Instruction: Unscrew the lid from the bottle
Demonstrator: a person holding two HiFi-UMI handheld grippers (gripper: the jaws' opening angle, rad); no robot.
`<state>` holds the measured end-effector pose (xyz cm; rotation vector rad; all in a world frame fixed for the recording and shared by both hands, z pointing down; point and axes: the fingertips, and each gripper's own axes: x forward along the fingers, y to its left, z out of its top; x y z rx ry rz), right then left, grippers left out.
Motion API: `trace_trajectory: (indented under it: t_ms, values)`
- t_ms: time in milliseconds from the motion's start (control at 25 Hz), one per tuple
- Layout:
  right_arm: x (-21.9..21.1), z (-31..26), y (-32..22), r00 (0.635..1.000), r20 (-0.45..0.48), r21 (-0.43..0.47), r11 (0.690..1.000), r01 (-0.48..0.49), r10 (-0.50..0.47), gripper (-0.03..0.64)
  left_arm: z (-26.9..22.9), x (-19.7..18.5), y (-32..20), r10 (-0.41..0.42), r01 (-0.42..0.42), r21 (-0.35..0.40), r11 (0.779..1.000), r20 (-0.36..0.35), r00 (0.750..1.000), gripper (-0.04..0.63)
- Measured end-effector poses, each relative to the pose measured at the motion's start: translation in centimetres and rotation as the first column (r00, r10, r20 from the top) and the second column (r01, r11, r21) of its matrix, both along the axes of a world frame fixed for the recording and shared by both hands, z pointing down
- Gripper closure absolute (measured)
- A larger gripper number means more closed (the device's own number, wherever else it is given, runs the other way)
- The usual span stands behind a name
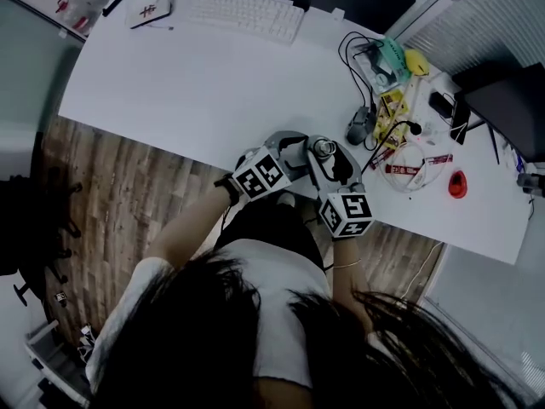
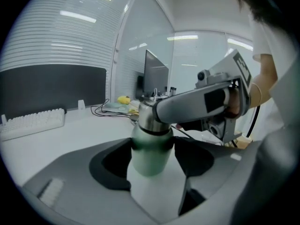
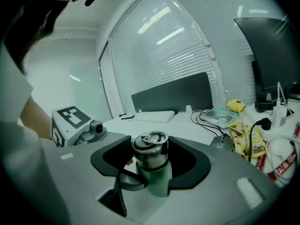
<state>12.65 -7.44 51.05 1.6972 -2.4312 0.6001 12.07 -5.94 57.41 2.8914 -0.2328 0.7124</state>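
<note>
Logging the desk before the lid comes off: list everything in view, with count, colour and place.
bottle: one, pale green, near table edge
lid: one, steel, on the bottle
keyboard: one, white, far side
monitor: one, black, right end
cables: several, black, right part
packets: a few, yellow, among the cables
table: one, white
left gripper: one, grey, closed on the bottle's body
right gripper: one, grey, closed on the lid

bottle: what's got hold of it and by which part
The left hand-held gripper clamps the bottle by its green body, just under the metal lid. The right hand-held gripper grips that lid.
</note>
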Motion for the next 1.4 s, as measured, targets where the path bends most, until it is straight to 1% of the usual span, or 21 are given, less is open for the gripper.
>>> trace_trajectory:
  t_ms: [120, 200, 280, 360, 440, 520, 680, 840, 960, 1000, 1040, 1080, 1120, 1160, 1200, 1240, 1280, 1320, 1400]
  values:
    - [-0.2, 0.0, 0.1, 0.994, 0.012, -0.001, 0.994, 0.111, -0.111, 0.374, 0.0, 0.0, 0.1, 0.069, -0.069, -0.005, 0.998, 0.017, 0.997, 0.256]
    - [-0.4, -0.1, 0.1, 0.977, 0.02, 0.006, 0.978, 0.21, -0.21, 0.375, 0.0, -0.1, 0.1, 0.127, -0.127, -0.006, 0.992, 0.029, 0.991, 0.256]
    - [-0.7, -0.2, 0.2, 0.948, 0.022, 0.017, 0.948, 0.318, -0.318, 0.376, 0.0, -0.2, 0.1, 0.19, -0.19, -0.009, 0.982, 0.044, 0.981, 0.256]
    - [-0.9, -0.2, 0.4, 0.905, 0.018, 0.022, 0.905, 0.426, -0.426, 0.375, 0.0, -0.3, 0.2, 0.26, -0.26, -0.015, 0.966, 0.061, 0.964, 0.256]
    - [-1.2, -0.2, 0.6, 0.847, 0.007, 0.02, 0.847, 0.531, -0.531, 0.375, 0.0, -0.3, 0.3, 0.335, -0.334, -0.025, 0.942, 0.078, 0.939, 0.256]
    - [-1.5, -0.3, 0.7, 0.781, -0.001, 0.012, 0.781, 0.624, -0.624, 0.374, 0.1, -0.3, 0.3, 0.405, -0.403, -0.044, 0.914, 0.099, 0.909, 0.255]
    - [-1.9, 0.1, 1.1, 0.639, 0.001, -0.032, 0.639, 0.769, -0.769, 0.374, 0.3, -0.4, 0.5, 0.533, -0.528, -0.075, 0.846, 0.123, 0.837, 0.252]
    - [-2.3, 0.2, 1.3, 0.517, -0.005, -0.073, 0.516, 0.853, -0.856, 0.374, 0.3, -0.4, 0.6, 0.61, -0.604, -0.086, 0.792, 0.134, 0.781, 0.25]
    - [-2.4, 0.1, 1.4, 0.426, -0.01, -0.099, 0.425, 0.9, -0.905, 0.374, 0.3, -0.3, 0.6, 0.65, -0.645, -0.085, 0.76, 0.144, 0.746, 0.25]
    - [-2.4, 0.1, 1.4, 0.402, -0.01, -0.107, 0.401, 0.91, -0.916, 0.374, 0.3, -0.3, 0.6, 0.659, -0.654, -0.084, 0.752, 0.147, 0.738, 0.25]
    - [-2.5, 0.2, 1.4, 0.385, -0.01, -0.114, 0.383, 0.917, -0.923, 0.374, 0.3, -0.3, 0.5, 0.665, -0.661, -0.084, 0.746, 0.15, 0.732, 0.25]
    - [-2.5, 0.2, 1.4, 0.376, -0.01, -0.12, 0.374, 0.92, -0.927, 0.374, 0.3, -0.3, 0.5, 0.669, -0.664, -0.085, 0.743, 0.151, 0.728, 0.25]
    - [-2.6, 0.2, 1.4, 0.375, -0.011, -0.124, 0.374, 0.919, -0.927, 0.374, 0.3, -0.4, 0.5, 0.669, -0.665, -0.084, 0.742, 0.151, 0.728, 0.25]
    - [-2.6, 0.3, 1.4, 0.384, -0.014, -0.129, 0.382, 0.915, -0.923, 0.374, 0.3, -0.4, 0.5, 0.666, -0.662, -0.082, 0.745, 0.15, 0.731, 0.25]
    - [-2.6, 0.3, 1.4, 0.403, -0.019, -0.135, 0.402, 0.906, -0.915, 0.374, 0.3, -0.4, 0.6, 0.658, -0.655, -0.078, 0.752, 0.145, 0.739, 0.25]
    - [-2.4, 0.4, 1.5, 0.435, -0.024, -0.143, 0.434, 0.89, -0.9, 0.374, 0.3, -0.4, 0.6, 0.647, -0.644, -0.072, 0.762, 0.138, 0.75, 0.25]
    - [-2.2, 0.5, 1.5, 0.481, -0.024, -0.149, 0.479, 0.865, -0.876, 0.374, 0.3, -0.3, 0.6, 0.632, -0.629, -0.066, 0.774, 0.128, 0.764, 0.25]
    - [-2.0, 0.6, 1.4, 0.542, -0.017, -0.151, 0.538, 0.829, -0.84, 0.374, 0.3, -0.3, 0.7, 0.614, -0.611, -0.061, 0.789, 0.116, 0.781, 0.25]
    - [-1.5, 0.7, 1.3, 0.681, 0.018, -0.139, 0.673, 0.727, -0.732, 0.374, 0.3, -0.4, 0.7, 0.569, -0.566, -0.054, 0.823, 0.097, 0.817, 0.25]
